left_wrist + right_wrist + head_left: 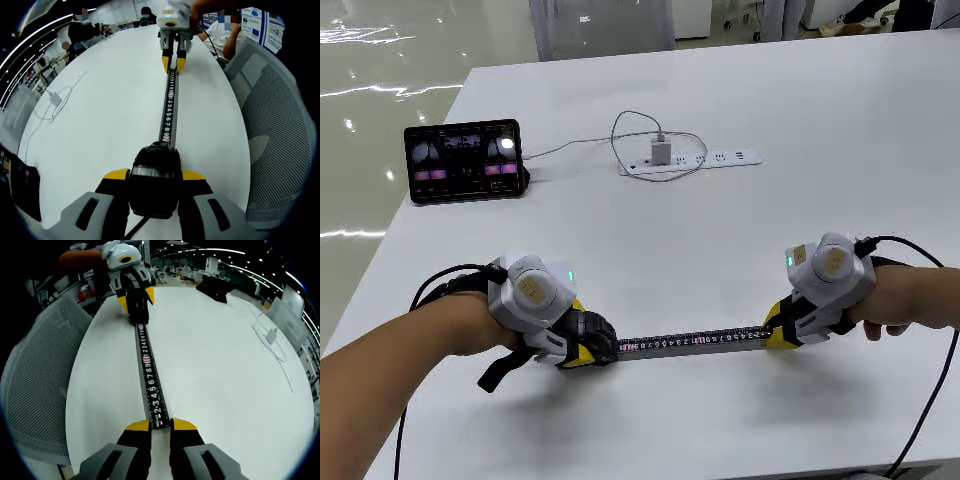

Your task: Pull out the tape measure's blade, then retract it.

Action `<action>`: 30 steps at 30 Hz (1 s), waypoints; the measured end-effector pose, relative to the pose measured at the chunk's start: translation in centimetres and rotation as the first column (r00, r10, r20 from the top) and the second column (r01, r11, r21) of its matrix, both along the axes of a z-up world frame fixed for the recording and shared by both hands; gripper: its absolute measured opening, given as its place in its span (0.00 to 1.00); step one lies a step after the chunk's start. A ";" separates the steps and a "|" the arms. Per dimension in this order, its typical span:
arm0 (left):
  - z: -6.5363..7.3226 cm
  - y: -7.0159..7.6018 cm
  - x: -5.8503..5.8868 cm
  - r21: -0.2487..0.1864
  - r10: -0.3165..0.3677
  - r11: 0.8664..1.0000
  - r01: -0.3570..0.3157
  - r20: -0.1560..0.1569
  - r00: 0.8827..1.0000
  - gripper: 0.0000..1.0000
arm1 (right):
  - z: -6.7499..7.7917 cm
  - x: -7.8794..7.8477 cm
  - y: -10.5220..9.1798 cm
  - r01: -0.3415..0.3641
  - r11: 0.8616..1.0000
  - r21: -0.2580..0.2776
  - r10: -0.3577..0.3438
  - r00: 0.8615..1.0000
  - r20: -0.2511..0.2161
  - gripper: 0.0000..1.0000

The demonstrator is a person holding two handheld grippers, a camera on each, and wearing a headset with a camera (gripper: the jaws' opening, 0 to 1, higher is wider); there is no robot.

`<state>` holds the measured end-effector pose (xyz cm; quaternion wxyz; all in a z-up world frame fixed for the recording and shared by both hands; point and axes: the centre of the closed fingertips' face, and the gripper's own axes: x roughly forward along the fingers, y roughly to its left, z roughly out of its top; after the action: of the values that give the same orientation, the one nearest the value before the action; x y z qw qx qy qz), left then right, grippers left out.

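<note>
A black tape measure case (588, 337) (156, 175) lies low on the white table (720, 230), and my left gripper (575, 335) (155, 175) is shut on it. The blade (695, 340) (169, 107) (149, 380) is pulled out flat along the table, numbers up, toward my right gripper (782, 333) (160, 426). That gripper is shut on the blade's end. In the left gripper view the right gripper (173, 62) shows at the far end of the blade; in the right gripper view the left gripper (134, 295) holds the case at the far end.
A black tablet (466, 160) stands at the table's back left. A white power strip (690, 160) with a charger and looped cable lies at the back middle. A grey mesh chair (272, 125) stands beside the near table edge. People sit further off.
</note>
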<state>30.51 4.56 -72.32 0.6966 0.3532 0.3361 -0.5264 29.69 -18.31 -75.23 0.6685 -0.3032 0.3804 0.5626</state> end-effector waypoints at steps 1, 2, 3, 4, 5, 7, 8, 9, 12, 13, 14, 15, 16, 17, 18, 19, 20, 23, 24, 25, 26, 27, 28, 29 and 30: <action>0.0 0.0 0.0 0.000 0.000 1.000 0.000 0.000 1.000 0.32 | 0.0 0.0 -0.1 0.000 1.000 0.000 0.000 1.000 0.000 0.09; 0.0 0.0 0.0 0.000 0.000 1.000 0.000 0.000 1.000 0.32 | 0.0 0.0 -0.2 0.002 1.000 0.000 -0.002 1.000 0.000 0.09; 0.0 0.0 0.0 0.001 0.000 1.000 0.000 0.000 1.000 0.32 | 0.0 0.0 -0.2 0.002 1.000 0.000 -0.002 1.000 -0.001 0.09; 0.0 0.0 0.0 0.001 0.000 1.000 0.000 0.000 1.000 0.32 | 0.0 0.0 -0.3 0.003 1.000 0.000 -0.003 1.000 -0.001 0.09; 0.0 0.0 0.0 0.000 0.000 1.000 0.000 0.000 1.000 0.32 | 0.0 0.1 -0.4 0.003 1.000 0.000 -0.003 1.000 -0.001 0.09; 0.0 0.0 0.0 0.001 0.000 1.000 0.000 0.000 1.000 0.32 | 0.0 0.1 -0.4 0.004 1.000 -0.001 -0.004 1.000 -0.001 0.09; 0.0 0.0 -0.1 0.001 0.000 1.000 0.000 0.000 1.000 0.32 | -0.1 0.1 -0.5 0.004 1.000 -0.001 -0.004 1.000 -0.002 0.09; 0.0 0.0 0.0 0.001 0.000 1.000 0.000 0.000 1.000 0.32 | -0.1 0.1 -0.6 0.003 1.000 -0.001 -0.003 1.000 -0.001 0.09; 0.0 0.0 0.0 0.000 0.001 1.000 -0.001 0.000 1.000 0.32 | -0.1 0.1 -0.7 0.007 1.000 -0.001 -0.007 1.000 -0.003 0.09; 0.0 0.0 0.0 0.000 0.000 1.000 0.000 0.000 1.000 0.32 | -0.1 0.1 -0.8 0.007 1.000 -0.001 -0.007 1.000 -0.003 0.09; 0.0 0.0 0.0 0.000 0.001 1.000 -0.001 0.000 1.000 0.32 | -0.1 0.1 -0.8 0.009 1.000 0.000 -0.009 1.000 -0.003 0.09; 0.0 0.0 0.0 0.000 0.000 1.000 0.000 0.000 1.000 0.32 | -0.1 0.1 -0.9 0.010 1.000 0.000 -0.010 1.000 -0.003 0.09; 0.0 0.0 0.0 0.000 0.000 1.000 0.000 0.000 1.000 0.32 | -0.1 0.1 -0.9 0.011 1.000 0.000 -0.011 1.000 -0.003 0.09; 0.0 0.0 0.0 0.000 0.000 1.000 0.000 0.000 1.000 0.32 | -0.1 0.2 -1.0 0.013 1.000 0.000 -0.013 1.000 -0.003 0.09; 0.0 0.0 0.0 0.000 0.000 1.000 0.000 0.000 1.000 0.32 | -0.1 0.2 -1.1 0.014 1.000 0.000 -0.014 1.000 -0.004 0.09; 0.0 0.0 0.0 0.001 0.000 1.000 0.000 0.000 1.000 0.32 | -0.1 0.2 -1.1 0.015 1.000 0.000 -0.015 1.000 -0.004 0.09; 0.0 0.0 0.0 0.001 -0.001 1.000 0.001 0.000 1.000 0.32 | -0.1 0.2 -1.2 0.017 1.000 0.000 -0.017 1.000 -0.004 0.09; 0.0 0.0 0.0 0.001 -0.001 1.000 0.001 -0.001 1.000 0.32 | -0.1 0.2 -1.4 0.019 1.000 -0.001 -0.019 1.000 -0.004 0.09; 0.0 0.0 0.0 0.001 -0.001 1.000 0.001 -0.001 1.000 0.32 | -0.1 0.2 -1.5 0.021 1.000 -0.001 -0.021 1.000 -0.004 0.09; 0.0 0.0 0.0 0.002 -0.001 1.000 0.001 -0.001 1.000 0.32 | -0.1 0.2 -1.5 0.021 1.000 -0.001 -0.021 1.000 -0.004 0.09; 0.0 0.0 0.0 0.002 -0.001 1.000 0.001 -0.001 1.000 0.32 | -0.1 0.2 -1.6 0.022 1.000 -0.001 -0.022 1.000 -0.004 0.09; 0.0 0.0 0.0 0.002 -0.001 1.000 0.001 0.000 1.000 0.32 | -0.1 0.2 -1.6 0.023 1.000 -0.002 -0.023 1.000 -0.004 0.09; 0.0 0.0 0.0 0.002 -0.001 1.000 0.001 0.000 1.000 0.32 | -0.1 0.2 -1.7 0.023 1.000 -0.002 -0.023 1.000 -0.004 0.09; 0.0 0.0 0.0 0.002 -0.001 1.000 0.001 0.000 1.000 0.32 | -0.1 0.2 -1.7 0.023 1.000 -0.002 -0.023 1.000 -0.004 0.09; 0.0 0.0 0.0 0.003 -0.001 1.000 0.001 0.000 1.000 0.32 | -0.1 0.2 -1.7 0.023 1.000 -0.003 -0.023 1.000 -0.004 0.09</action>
<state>30.50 4.55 -72.27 0.6958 0.3544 0.3365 -0.5264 29.87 -20.05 -75.33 0.6736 -0.2988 0.3859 0.5550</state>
